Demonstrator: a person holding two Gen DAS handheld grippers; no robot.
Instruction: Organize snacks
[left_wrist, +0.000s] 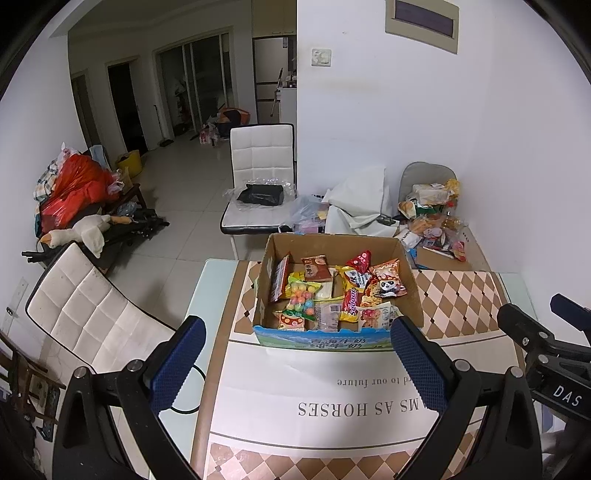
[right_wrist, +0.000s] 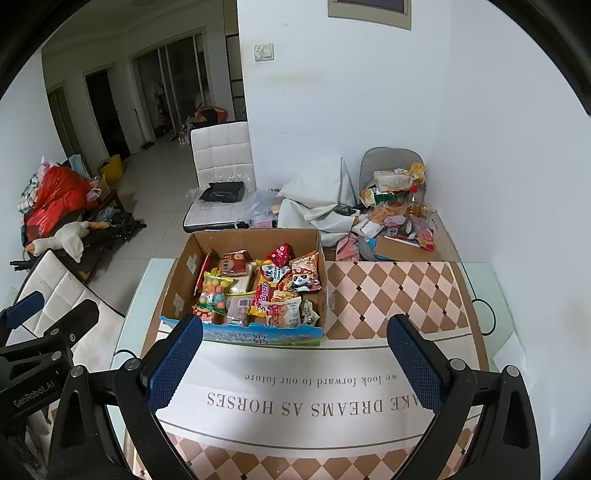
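An open cardboard box (left_wrist: 334, 243) stands on the table and also shows in the right wrist view (right_wrist: 255, 235). It holds several snack packets, among them a panda packet (left_wrist: 388, 284), a yellow Sedaap packet (left_wrist: 351, 301) and a bag of coloured balls (left_wrist: 303, 299). My left gripper (left_wrist: 297, 363) is open and empty, hovering just in front of the box. My right gripper (right_wrist: 295, 362) is open and empty, in front of the box and a little to its right. The right gripper's body (left_wrist: 546, 343) shows at the right edge of the left wrist view.
The checkered tablecloth (right_wrist: 388, 291) with printed text covers the glass table. A pile of snack bags (right_wrist: 399, 206) sits on a low box beyond the table's far right corner. White chairs (left_wrist: 262, 158) stand behind and to the left. A black cable (right_wrist: 484, 317) lies at the right.
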